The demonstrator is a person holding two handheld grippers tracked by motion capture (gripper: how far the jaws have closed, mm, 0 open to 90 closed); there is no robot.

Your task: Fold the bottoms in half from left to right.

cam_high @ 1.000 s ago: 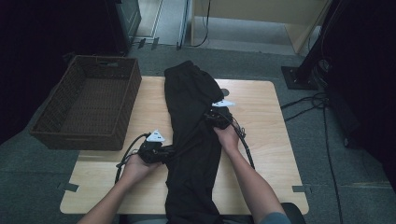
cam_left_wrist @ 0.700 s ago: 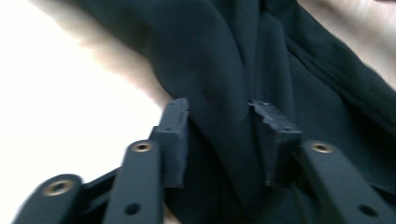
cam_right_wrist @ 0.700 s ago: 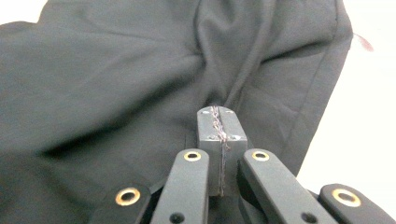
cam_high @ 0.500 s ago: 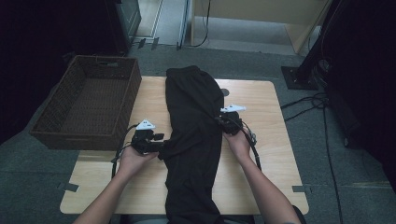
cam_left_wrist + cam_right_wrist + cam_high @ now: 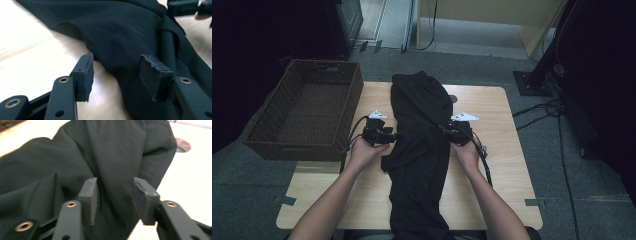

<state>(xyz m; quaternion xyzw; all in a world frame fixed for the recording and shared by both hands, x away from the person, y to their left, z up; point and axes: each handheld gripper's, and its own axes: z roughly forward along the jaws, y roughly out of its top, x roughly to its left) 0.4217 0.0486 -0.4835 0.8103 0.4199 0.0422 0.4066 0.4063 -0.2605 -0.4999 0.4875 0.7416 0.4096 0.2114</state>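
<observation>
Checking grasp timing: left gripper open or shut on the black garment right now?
Open. In the left gripper view the left gripper has just opened its jaws; they stand apart at the black garment edge, pads not pressing the cloth.

Lab-like room, stand base (image 5: 532, 82), floor cables (image 5: 557, 107), carpet (image 5: 257, 200)

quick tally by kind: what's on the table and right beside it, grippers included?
Black garment: 1
Wicker basket: 1
Grippers: 2, the left gripper and the right gripper, both open at the garment's edges
Wooden table: 1
Total: 5
</observation>
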